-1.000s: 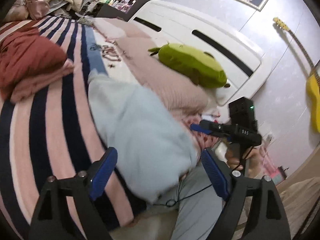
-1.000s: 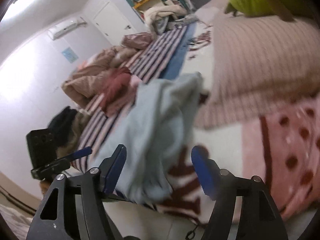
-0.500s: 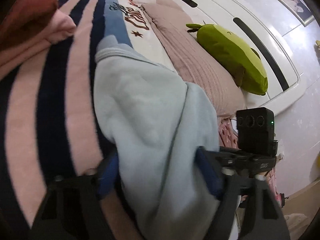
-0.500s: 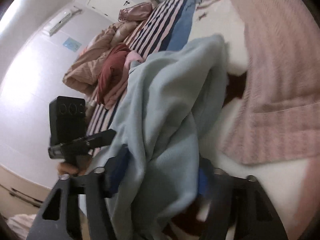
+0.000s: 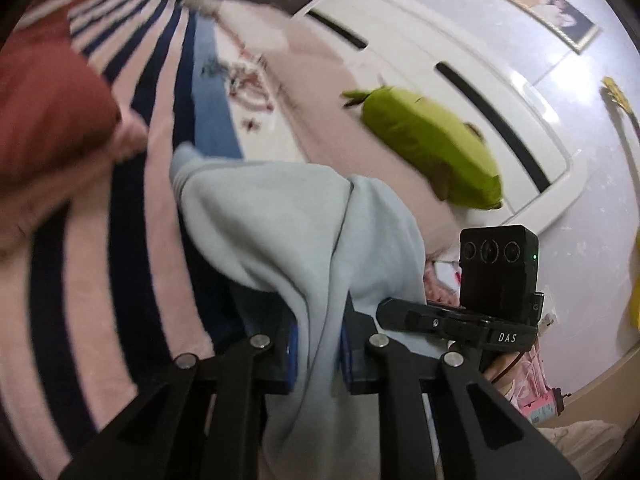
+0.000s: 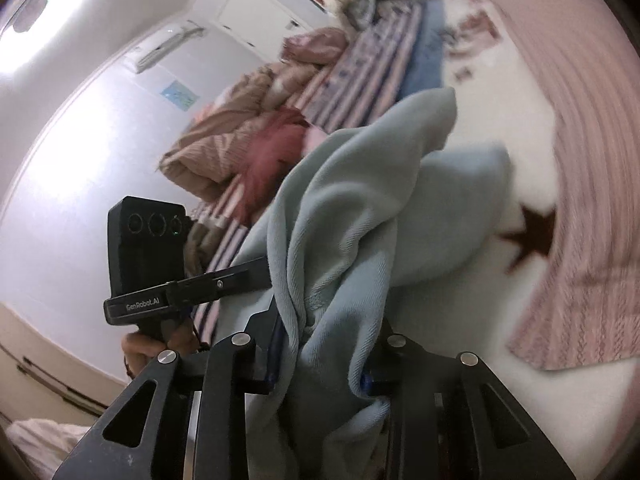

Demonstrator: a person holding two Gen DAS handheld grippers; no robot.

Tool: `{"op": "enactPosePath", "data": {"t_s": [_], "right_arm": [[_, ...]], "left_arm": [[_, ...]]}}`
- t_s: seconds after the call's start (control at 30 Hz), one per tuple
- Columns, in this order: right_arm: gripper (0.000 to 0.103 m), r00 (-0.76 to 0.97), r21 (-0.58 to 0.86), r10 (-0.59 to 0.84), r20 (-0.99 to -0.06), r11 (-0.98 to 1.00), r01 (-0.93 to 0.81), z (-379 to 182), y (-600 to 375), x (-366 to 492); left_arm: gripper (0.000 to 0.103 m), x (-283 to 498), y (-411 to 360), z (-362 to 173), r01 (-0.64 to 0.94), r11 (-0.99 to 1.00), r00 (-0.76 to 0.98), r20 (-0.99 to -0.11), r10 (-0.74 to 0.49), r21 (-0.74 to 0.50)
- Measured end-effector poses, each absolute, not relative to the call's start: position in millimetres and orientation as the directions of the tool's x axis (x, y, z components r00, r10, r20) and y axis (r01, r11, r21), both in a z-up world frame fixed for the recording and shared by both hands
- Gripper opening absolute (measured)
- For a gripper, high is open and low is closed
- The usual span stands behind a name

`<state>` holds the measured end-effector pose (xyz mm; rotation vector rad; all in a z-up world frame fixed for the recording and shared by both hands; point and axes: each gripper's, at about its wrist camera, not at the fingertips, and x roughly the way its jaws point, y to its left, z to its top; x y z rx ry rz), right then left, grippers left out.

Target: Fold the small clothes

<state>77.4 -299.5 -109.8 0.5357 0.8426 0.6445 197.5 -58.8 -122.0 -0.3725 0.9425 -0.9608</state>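
A light blue sweatshirt-like garment (image 5: 288, 216) lies bunched on the striped bed cover (image 5: 92, 280). My left gripper (image 5: 318, 354) is closing its jaws on a fold of the near edge, and the blue pads pinch the cloth. In the right wrist view the same garment (image 6: 360, 216) rises in thick folds. My right gripper (image 6: 320, 364) is closing on a bunched part of it, with cloth filling the gap. Both grippers hold the near edge side by side. The right one's camera box (image 5: 498, 268) shows to the right, the left one's box (image 6: 146, 248) to the left.
A dark red garment on a pink one (image 5: 48, 120) lies to the left. A green plush (image 5: 432, 148) rests against the white headboard (image 5: 460, 92), with a pink ribbed pillow (image 6: 592, 160) beside the garment. Crumpled beige bedding (image 6: 240, 128) is at the far end. A yellow guitar (image 5: 628, 120) leans on the wall.
Both grippers moved in over the near edge of the blue garment and went from wide open to closed on its folds. The cloth is now gathered and lifted between them.
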Motion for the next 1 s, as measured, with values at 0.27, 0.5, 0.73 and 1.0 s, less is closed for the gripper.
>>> {"op": "enactPosePath", "data": {"t_s": [0.27,0.5,0.73,1.0], "right_arm": [[0.023,0.527,0.540,0.729,-0.437,0.681,-0.494,-25.9,-221.6,62.7],[0.023,0.465,0.451,0.796,-0.387,0.603,-0.658,34.2,-109.9,61.8],[0.023,0.320,0.456,0.884,-0.340,0.453,-0.766,66.4,26.7,71.2],[0.023,0.193,0.504,0.927,-0.321,0.340,-0.794,87.7,169.2,109.2]], "left_arm": [[0.013,159.3,19.1,-37.7,0.592,0.590,0.404,-0.432,-0.807,-0.549],[0.013,115.8,125.9,30.3,0.552,0.719,0.590,-0.410,-0.695,-0.423],[0.013,84.2,252.4,78.8,0.408,0.857,0.739,-0.438,-0.513,-0.315],[0.013,84.7,374.0,111.8,0.215,0.939,0.823,-0.467,-0.322,-0.269]]}}
